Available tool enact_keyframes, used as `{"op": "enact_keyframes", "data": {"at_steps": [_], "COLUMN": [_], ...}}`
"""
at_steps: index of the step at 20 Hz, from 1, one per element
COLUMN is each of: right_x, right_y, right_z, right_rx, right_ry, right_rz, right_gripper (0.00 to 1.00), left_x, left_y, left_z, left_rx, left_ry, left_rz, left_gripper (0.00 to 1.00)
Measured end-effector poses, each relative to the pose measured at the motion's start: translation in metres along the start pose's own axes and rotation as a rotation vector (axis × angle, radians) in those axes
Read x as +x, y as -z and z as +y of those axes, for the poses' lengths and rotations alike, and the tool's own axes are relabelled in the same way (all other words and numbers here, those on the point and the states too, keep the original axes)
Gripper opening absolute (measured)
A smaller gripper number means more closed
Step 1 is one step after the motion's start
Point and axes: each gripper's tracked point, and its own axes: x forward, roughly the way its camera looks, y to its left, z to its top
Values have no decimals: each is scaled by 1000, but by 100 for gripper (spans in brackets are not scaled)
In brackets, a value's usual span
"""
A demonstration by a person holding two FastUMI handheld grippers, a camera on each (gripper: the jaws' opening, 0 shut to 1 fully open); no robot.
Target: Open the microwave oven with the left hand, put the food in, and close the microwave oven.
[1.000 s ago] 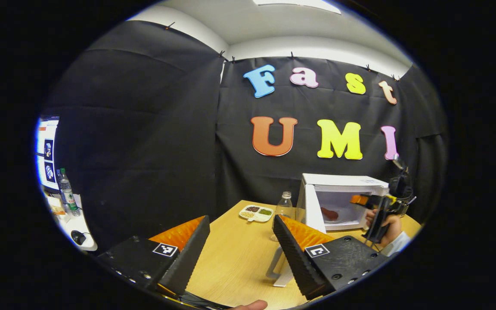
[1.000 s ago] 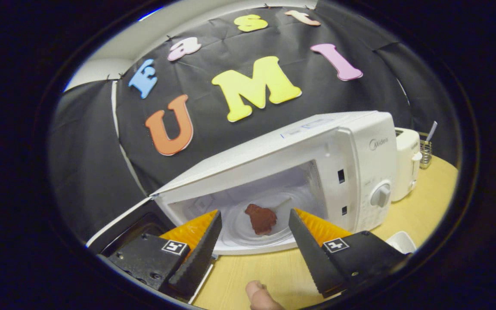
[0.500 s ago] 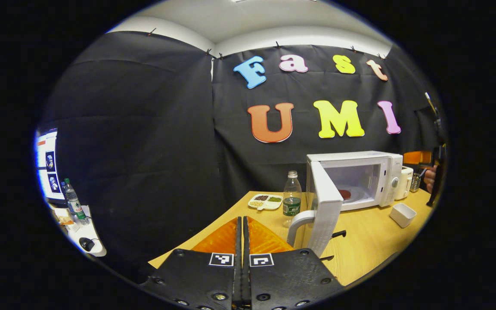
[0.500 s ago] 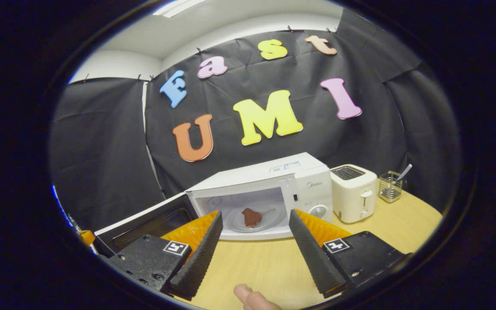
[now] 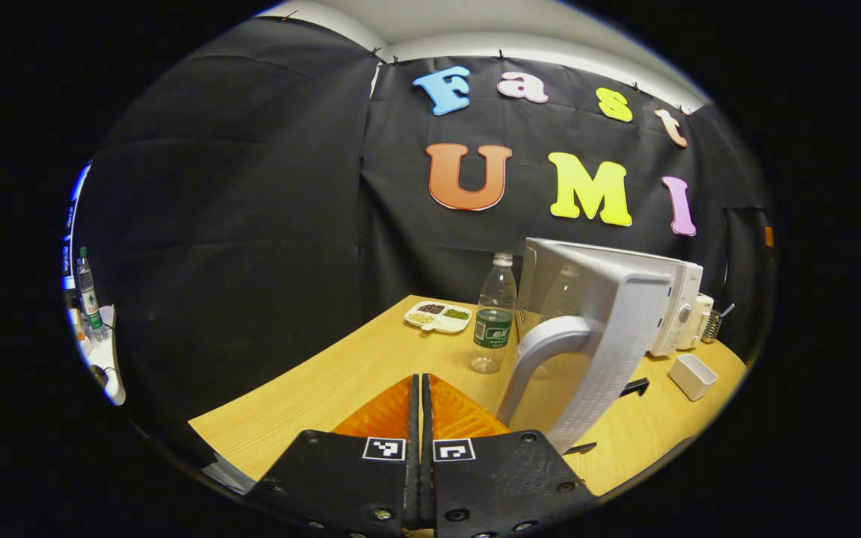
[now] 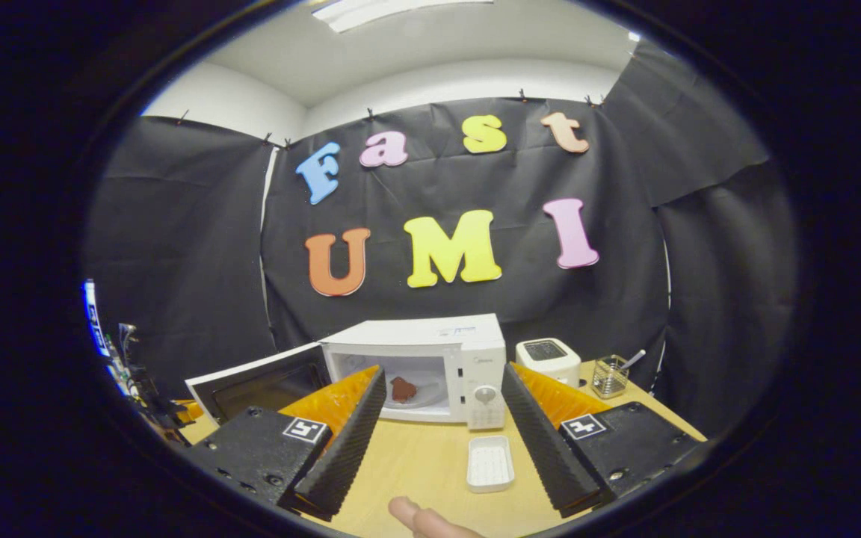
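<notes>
Standing open, microwave door (image 5: pixel 595 336) edge-on beside pinched-together left gripper (image 5: pixel 421 418), right gripper (image 6: pixel 438 418) spread wide, food (image 6: pixel 402 389) inside microwave (image 6: pixel 430 366).

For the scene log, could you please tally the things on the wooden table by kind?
Appliances: 2, microwave oven and toaster
Bottles: 1, water bottle
Dishes: 2, divided snack tray and empty white dish
Wire holders: 1, utensil holder
Total: 6
</notes>
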Motion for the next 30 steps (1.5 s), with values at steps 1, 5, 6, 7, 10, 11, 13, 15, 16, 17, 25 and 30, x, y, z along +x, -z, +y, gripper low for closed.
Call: {"op": "enact_keyframes", "data": {"at_steps": [1, 5, 6, 7, 10, 11, 13, 15, 16, 17, 25, 30], "right_x": [-6, -18, -20, -20, -21, -21, -20, -22, -23, -24, -41, -55], "right_y": [-5, -14, -17, -17, -16, -14, -11, -11, -11, -13, -19, -25], "right_z": [-8, -25, -25, -28, -36, -34, -31, -30, -31, -33, -48, -64], "right_rx": [10, 59, 57, 49, 52, 55, 65, 63, 58, 58, 18, -13], "right_ry": [13, 18, 0, -4, 17, 11, -7, -19, -20, -16, 22, 55], "right_rz": [-11, -29, -42, -47, -59, -54, -45, -46, -48, -54, -90, -127], "right_gripper": [99, 99, 99, 98, 98, 98, 99, 99, 99, 98, 98, 99], "left_x": [4, 8, 7, 5, 3, 0, -3, -7, -9, -10, -16, 1], "left_y": [6, 19, 21, 18, 16, 15, 12, 9, 8, 6, -3, -4], "left_z": [-1, -20, -23, -26, -46, -53, -71, -93, -105, -118, -229, -293], "left_rx": [-3, 17, 18, 9, -8, -3, 13, 19, 18, 19, 62, 93], "left_ry": [3, 14, 24, 28, 57, 67, 94, 133, 154, 176, 332, 404], "left_rz": [10, 25, 25, 19, 5, 0, -11, -21, -25, -28, -64, -63], "left_gripper": [0, 0, 0, 0, 0, 0, 0, 0, 0, 0, 0, 0]}}
